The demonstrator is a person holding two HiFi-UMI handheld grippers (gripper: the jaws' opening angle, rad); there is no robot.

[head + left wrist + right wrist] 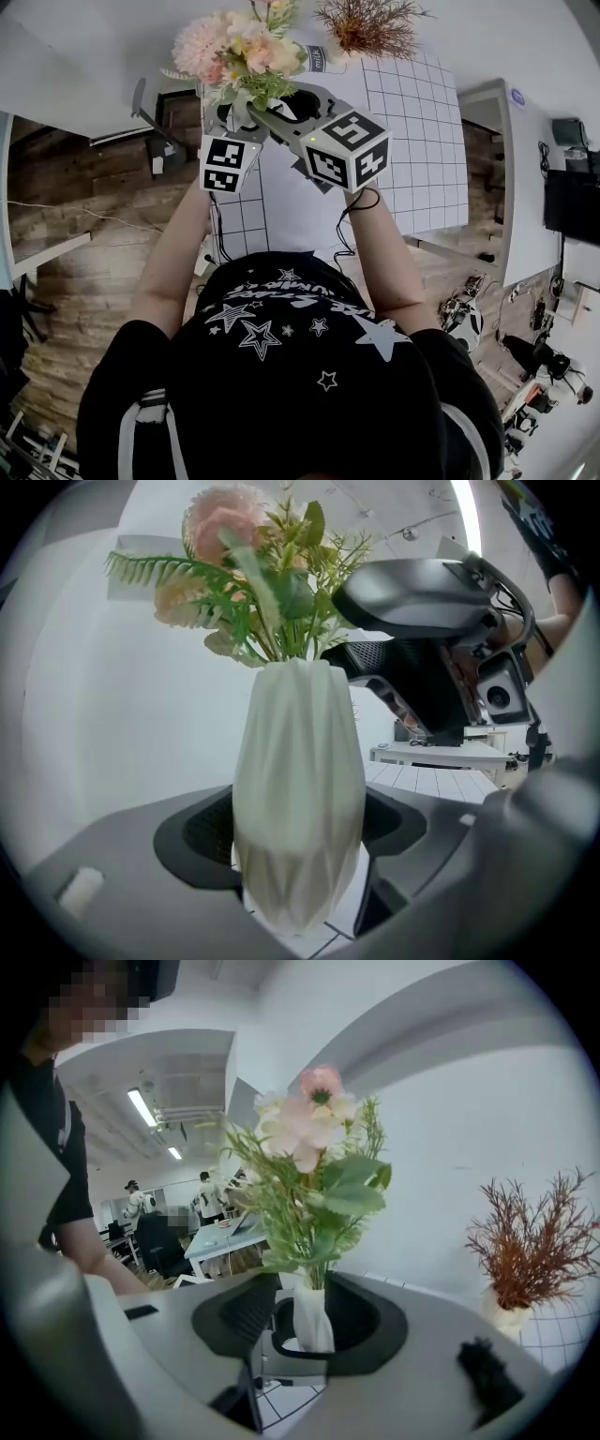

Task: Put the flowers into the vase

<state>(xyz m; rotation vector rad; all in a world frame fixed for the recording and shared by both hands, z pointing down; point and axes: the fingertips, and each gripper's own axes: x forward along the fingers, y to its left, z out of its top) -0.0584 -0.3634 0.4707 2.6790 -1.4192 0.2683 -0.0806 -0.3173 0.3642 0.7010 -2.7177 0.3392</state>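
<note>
Dried red-brown plant (370, 23) in a small pot (506, 1316), white worktop (412, 141) with grid lines, wooden floor (84, 216), people (208, 1199) near desks (220, 1237) far behind

One vase (298, 780), one bunch of flowers (244, 47), one dried plant (370, 23), one gridded table (412, 141), two tools: left tongs (300, 855), right tongs (309, 1321).

I see a tall white faceted vase (298, 789) standing upright on the white gridded tabletop (412, 141). A bunch of pink and cream flowers with green leaves (253, 602) sits in its narrow mouth, stems inside, blooms fanning out above.
</note>
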